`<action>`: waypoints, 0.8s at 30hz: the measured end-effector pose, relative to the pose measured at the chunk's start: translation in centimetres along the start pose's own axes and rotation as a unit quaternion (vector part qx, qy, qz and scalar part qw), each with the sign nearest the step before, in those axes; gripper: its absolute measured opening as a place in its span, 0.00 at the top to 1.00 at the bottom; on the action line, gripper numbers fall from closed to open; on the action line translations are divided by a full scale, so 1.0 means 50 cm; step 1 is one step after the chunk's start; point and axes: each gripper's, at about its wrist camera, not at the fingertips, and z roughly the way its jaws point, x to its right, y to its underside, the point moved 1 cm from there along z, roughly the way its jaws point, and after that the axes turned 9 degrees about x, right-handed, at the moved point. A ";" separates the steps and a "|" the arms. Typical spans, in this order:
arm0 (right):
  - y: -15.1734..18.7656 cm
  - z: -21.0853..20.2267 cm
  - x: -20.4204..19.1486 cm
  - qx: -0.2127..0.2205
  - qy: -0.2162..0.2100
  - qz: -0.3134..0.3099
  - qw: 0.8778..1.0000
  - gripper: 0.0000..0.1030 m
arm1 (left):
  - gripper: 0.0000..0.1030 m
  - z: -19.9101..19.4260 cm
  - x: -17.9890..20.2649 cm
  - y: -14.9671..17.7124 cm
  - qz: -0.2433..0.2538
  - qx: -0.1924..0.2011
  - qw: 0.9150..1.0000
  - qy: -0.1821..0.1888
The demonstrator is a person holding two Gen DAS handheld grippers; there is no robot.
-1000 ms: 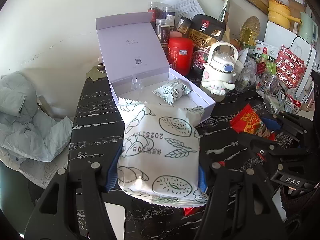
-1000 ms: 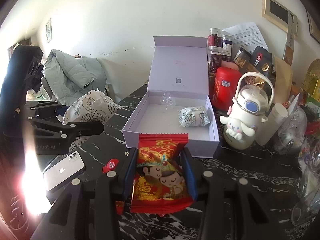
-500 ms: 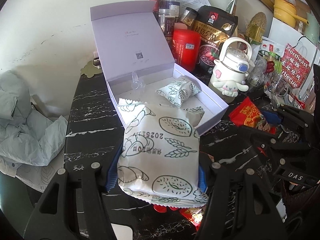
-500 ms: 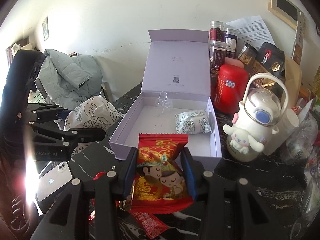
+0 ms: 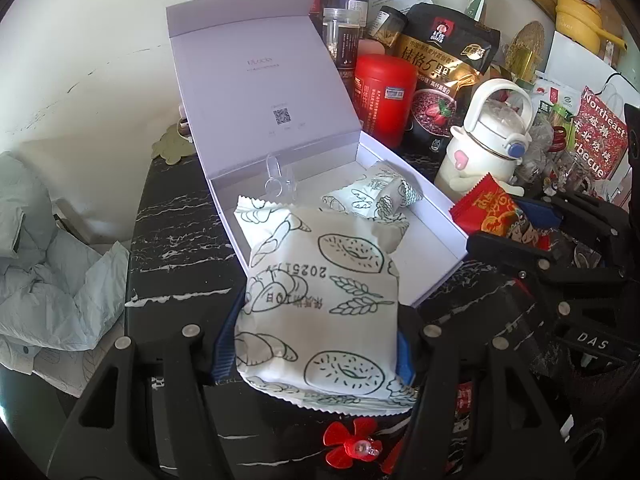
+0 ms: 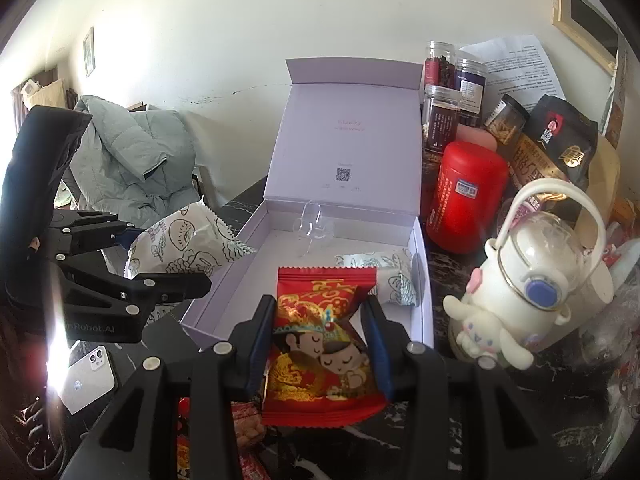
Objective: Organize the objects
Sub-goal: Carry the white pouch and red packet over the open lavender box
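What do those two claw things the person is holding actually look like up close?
Both the left gripper and right gripper are matte black plastic frames with triangular cut-outs and silver screw heads. Their fingers carry ribbed blue pads. White lettering marks the sides: "DAS" on the right one, "Robot.AI" on the left. No cables or sleeves show.

white snack pkts (image 5: 320, 292) x2 | red snack pkt (image 6: 320, 344) x1 | box (image 6: 248, 280) x1 | red tin (image 6: 464, 196) x1 | jars (image 6: 440, 124) x4
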 end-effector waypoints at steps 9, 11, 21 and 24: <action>-0.039 0.048 0.026 -0.005 0.002 0.001 1.000 0.57 | 0.42 0.045 -0.012 -0.038 0.004 0.002 1.000 -0.006; -0.045 0.060 0.031 -0.008 0.002 0.003 1.000 0.57 | 0.42 0.058 -0.017 -0.046 0.005 0.001 1.000 -0.008; -0.090 0.114 0.049 -0.004 0.002 -0.001 1.000 0.57 | 0.42 0.120 -0.031 -0.078 0.006 0.000 1.000 -0.009; -0.102 0.139 0.059 -0.008 0.005 -0.001 1.000 0.57 | 0.42 0.141 -0.034 -0.086 0.005 0.001 1.000 -0.008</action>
